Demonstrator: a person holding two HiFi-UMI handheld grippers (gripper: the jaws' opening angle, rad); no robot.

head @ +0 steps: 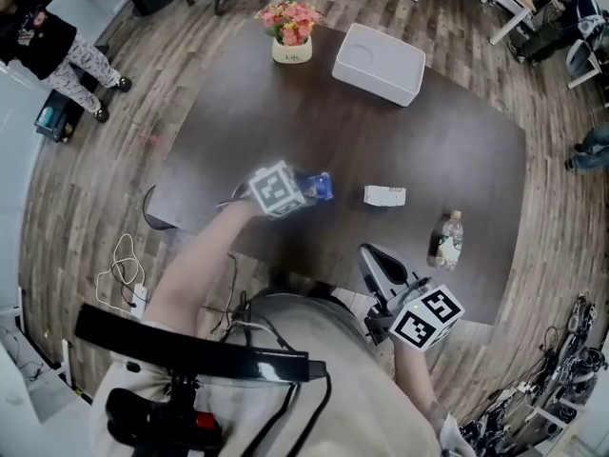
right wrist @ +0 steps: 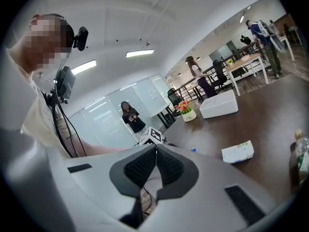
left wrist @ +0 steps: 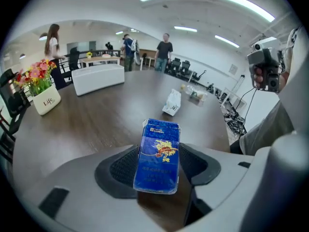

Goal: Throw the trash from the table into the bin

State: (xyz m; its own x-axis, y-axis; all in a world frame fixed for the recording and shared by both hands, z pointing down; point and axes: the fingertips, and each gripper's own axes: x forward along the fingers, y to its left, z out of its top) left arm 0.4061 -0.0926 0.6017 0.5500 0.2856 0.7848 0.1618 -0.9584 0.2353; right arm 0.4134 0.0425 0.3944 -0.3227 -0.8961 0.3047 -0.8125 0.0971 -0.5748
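Blue pack (left wrist: 158, 151) is being gripped by its long sides in left gripper (left wrist: 159, 166); probably light, crushable. Right gripper (right wrist: 155, 164) closed, empty.

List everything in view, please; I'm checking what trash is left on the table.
table: one, dark brown, centre
blue packet: one, blue, between the left tool's pads
small carton: one, white, table middle
bottle: one, clear plastic, near table's right edge
box: one, white, table's far side
flower pot: one, white with pink flowers, beside the box
bystander: one, dark top, floor far left
left tool: one, grey, gripping the packet
right tool: one, grey, shut, empty
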